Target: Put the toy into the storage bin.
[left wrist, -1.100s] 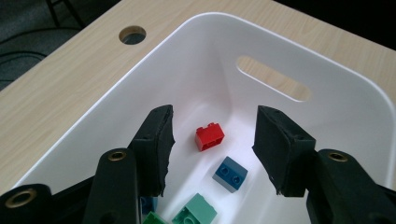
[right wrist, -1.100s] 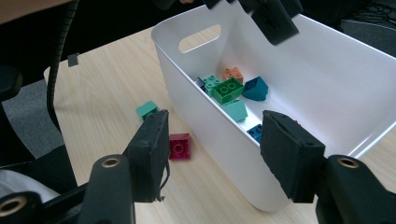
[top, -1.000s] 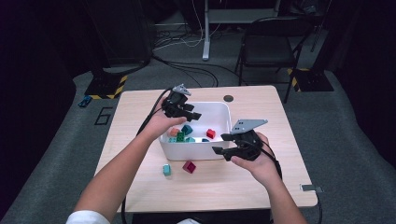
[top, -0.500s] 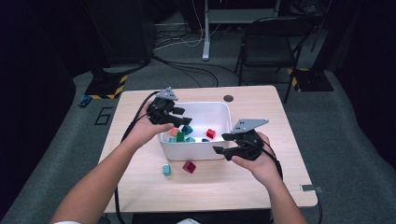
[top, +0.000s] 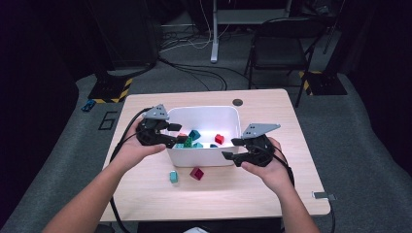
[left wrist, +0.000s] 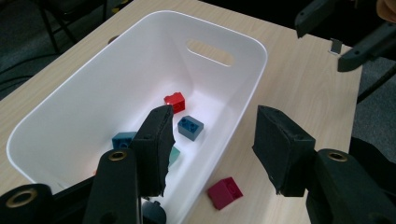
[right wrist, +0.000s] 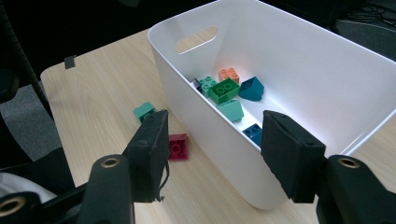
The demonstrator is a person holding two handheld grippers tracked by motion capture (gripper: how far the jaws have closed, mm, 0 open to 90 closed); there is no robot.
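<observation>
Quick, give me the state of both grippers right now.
Left gripper: jaws open, nothing between them, above the white bin's rim.
Right gripper: jaws open, empty, straddling the bin's wall.

white bin (top: 204,158): table centre, bricks inside | left hand-held gripper (top: 171,134): at its left rim | right hand-held gripper (top: 232,149): at right corner

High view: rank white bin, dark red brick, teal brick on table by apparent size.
1. white bin, by far the largest.
2. dark red brick, slightly bigger.
3. teal brick; close to the red one, so that order is unsure.
</observation>
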